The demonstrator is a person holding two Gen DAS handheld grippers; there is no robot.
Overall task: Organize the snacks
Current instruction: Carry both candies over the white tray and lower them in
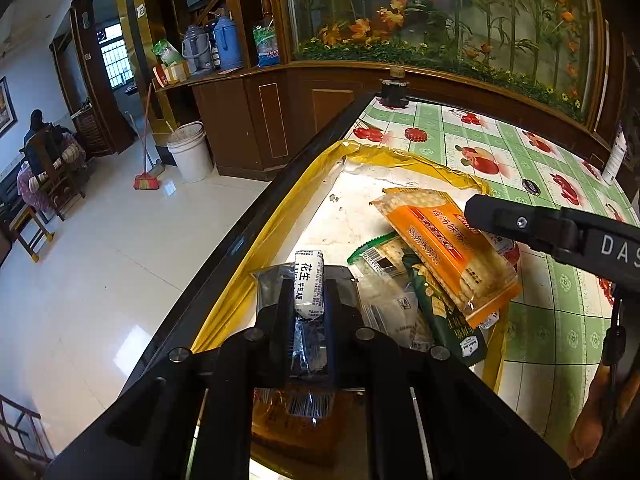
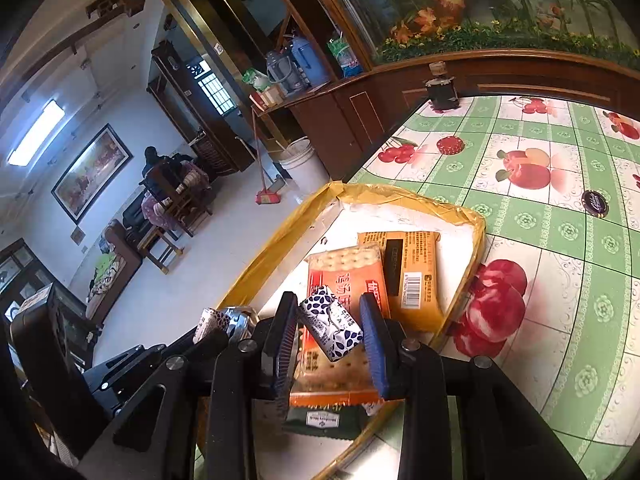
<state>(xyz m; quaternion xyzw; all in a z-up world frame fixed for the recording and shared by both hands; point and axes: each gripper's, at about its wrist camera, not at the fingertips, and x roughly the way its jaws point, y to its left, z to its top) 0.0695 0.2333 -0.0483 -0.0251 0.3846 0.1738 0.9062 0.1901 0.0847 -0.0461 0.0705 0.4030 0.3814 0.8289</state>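
Left wrist view: above the yellow-rimmed tray [image 1: 304, 184], a white peanut candy [image 1: 309, 284] is pinched by the left gripper [image 1: 308, 304], while another wrapped candy [image 2: 330, 326] is clamped by the right gripper [image 2: 332, 330], seemingly for sorting among the snack packets.

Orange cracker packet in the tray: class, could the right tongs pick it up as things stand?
Probably not yet. The right tongs hover right above the orange cracker packet, which lies uncovered on top of the pile, but they are already shut on a small wrapped candy. That would have to be put down first.
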